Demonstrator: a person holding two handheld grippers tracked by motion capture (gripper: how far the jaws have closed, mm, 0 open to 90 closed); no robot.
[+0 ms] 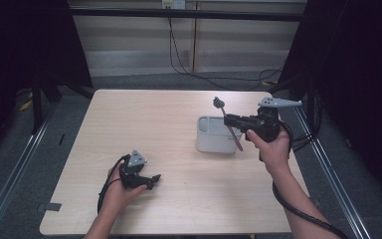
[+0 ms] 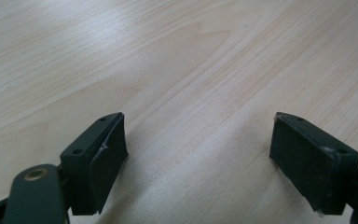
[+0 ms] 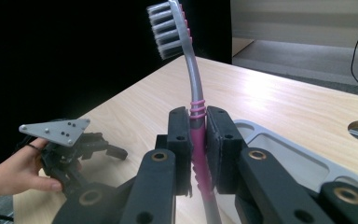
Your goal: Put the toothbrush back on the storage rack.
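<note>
Right fingers: the right gripper (image 1: 227, 119) has its jaws closed on the toothbrush (image 1: 227, 124), clamping the pink grip section of the handle, as the right gripper view shows, with the pads (image 3: 181, 140) pressed against it from both sides.
Left fingers: the left gripper (image 1: 151, 180) rests low at the near left of the table (image 1: 144, 124), jaws spread wide with bare wood between the pads (image 2: 103, 158); it holds nothing.
Toothbrush place: in the air, gripped at mid-handle, directly over the near right part of the holder (image 1: 214, 134).
Long axis: close to upright but tilted, bristle head (image 1: 218, 103) up and leaning away to the left in the high view, pink tail (image 1: 237, 143) down and toward the person.
Tail against holder: from above, the tail crosses the white front wall near its right corner; I cannot tell whether the tip is inside the rim or hanging just outside it.
Holder: a white open-topped box with compartments, standing right of the table's middle, just beside the right hand (image 1: 271, 144).
Nearer hand: the right, by far; the left is well apart from both brush and holder.
Judged next move: lowering the brush along its own axis, so what matters is getting the tail over an opening, not over the wall.
</note>
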